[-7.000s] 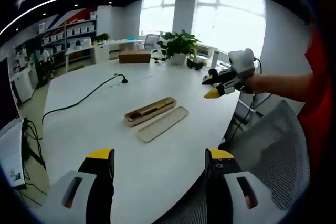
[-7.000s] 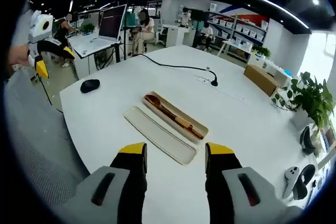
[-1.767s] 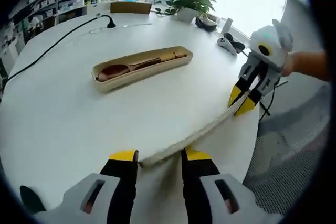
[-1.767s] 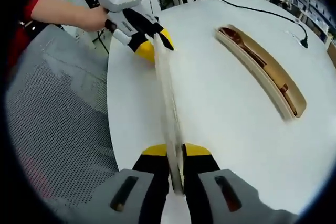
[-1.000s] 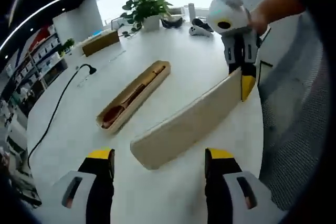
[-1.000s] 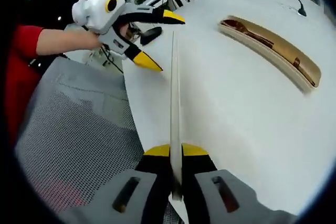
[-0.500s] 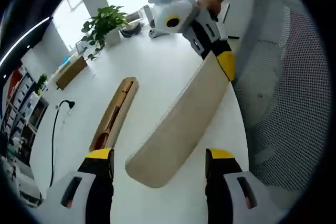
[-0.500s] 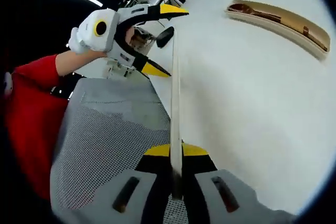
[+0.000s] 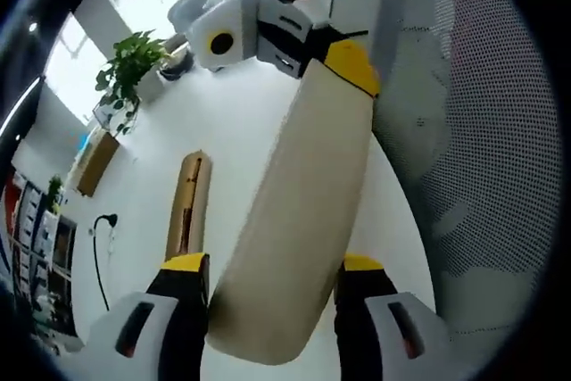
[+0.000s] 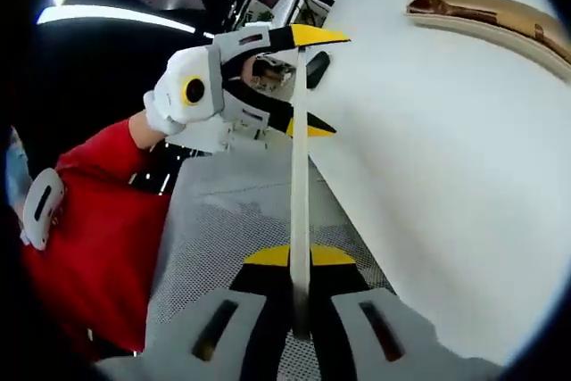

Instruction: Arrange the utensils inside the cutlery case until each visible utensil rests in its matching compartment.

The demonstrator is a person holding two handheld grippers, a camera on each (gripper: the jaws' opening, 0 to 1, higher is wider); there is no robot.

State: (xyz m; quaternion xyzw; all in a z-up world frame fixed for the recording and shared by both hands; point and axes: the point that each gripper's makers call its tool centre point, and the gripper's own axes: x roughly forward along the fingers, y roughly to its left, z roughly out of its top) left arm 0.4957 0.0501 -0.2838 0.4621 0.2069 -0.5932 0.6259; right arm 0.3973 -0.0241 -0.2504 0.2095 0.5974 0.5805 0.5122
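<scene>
The open cutlery case (image 9: 187, 202) lies on the white table (image 9: 241, 122), a brown wooden spoon (image 10: 437, 8) in it with other utensils. In the right gripper view the case (image 10: 495, 22) is at the upper right. My right gripper (image 10: 299, 256) is shut on one end of the flat beige lid (image 10: 299, 158), holding it off the table and edge-on to its own camera. The lid (image 9: 303, 194) shows its broad face in the left gripper view. My left gripper (image 9: 274, 262) is open, its jaws flanking the lid's other end. That left gripper (image 10: 321, 82) also appears beyond the lid.
A grey mesh chair (image 9: 464, 176) stands at the table's edge below the lid. A person's red sleeve (image 10: 98, 211) is behind the left gripper. A dark mouse (image 10: 317, 69) lies near the table edge. A potted plant (image 9: 129, 60) sits at the far side.
Over the last second the lid has swung up and closer to the left gripper; its free end now sits between the left jaws, which have narrowed slightly. Earlier both grippers lifted it off the table.
</scene>
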